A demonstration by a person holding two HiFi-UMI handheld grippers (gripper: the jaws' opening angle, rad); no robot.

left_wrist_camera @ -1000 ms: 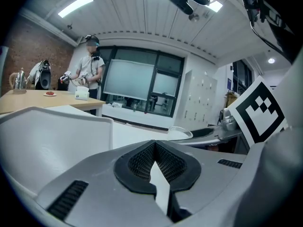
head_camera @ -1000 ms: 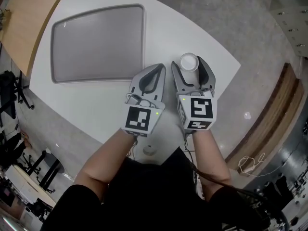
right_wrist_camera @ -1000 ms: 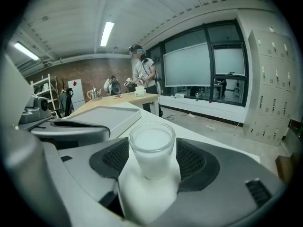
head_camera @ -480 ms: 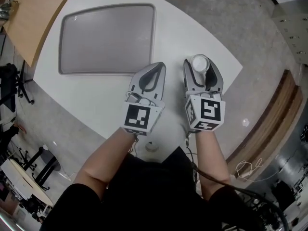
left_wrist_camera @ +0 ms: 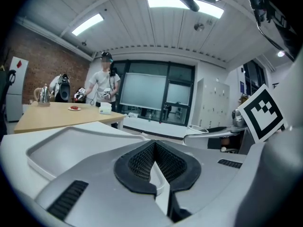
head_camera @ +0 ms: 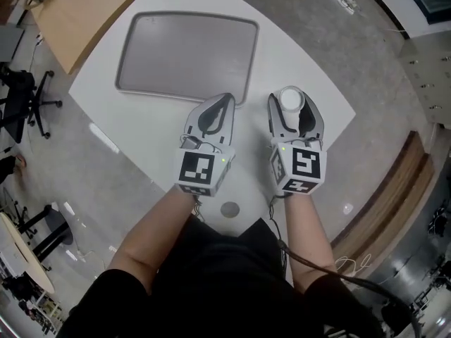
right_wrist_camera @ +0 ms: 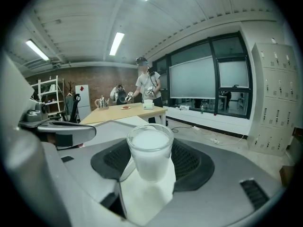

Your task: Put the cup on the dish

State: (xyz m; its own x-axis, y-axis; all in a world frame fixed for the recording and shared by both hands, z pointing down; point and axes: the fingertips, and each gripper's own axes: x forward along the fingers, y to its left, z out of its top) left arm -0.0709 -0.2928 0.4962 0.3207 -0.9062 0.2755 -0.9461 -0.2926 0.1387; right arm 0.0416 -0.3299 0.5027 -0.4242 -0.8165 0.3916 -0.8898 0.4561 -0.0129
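Right gripper (head_camera: pixel 292 110): jaws closed in on the cup (right_wrist_camera: pixel 149 151), pads on both of its sides, cup upright. It sits over the table (head_camera: pixel 151 129) toward the right corner, just off the dish's near right corner and not yet over the dish (head_camera: pixel 184 56).

Left gripper (head_camera: pixel 223 101): jaws together, nothing between them, tips at the dish's near edge.

Risks, as I judge them:
- The cup is smooth and round and held by only two pads. Any tilt or quick swing could let it rotate or slip.
- It looks full of something white, or it may just be frosted; can't tell. If it's liquid, a tilt spills it.
- The dish has a raised rim. Cross it too low and the base clips the rim and tips the cup.
- The table's right corner is close, so a drop here may roll off onto the floor.

In the way: only the left gripper, parked beside the shortest line to the dish's near edge. The dish itself is bare.

Further out: a wooden table (head_camera: pixel 77 16) butts the far left edge, with an office chair (head_camera: pixel 28 97) on the floor to the left. A person (right_wrist_camera: pixel 144 86) stands at that wooden table, well clear.
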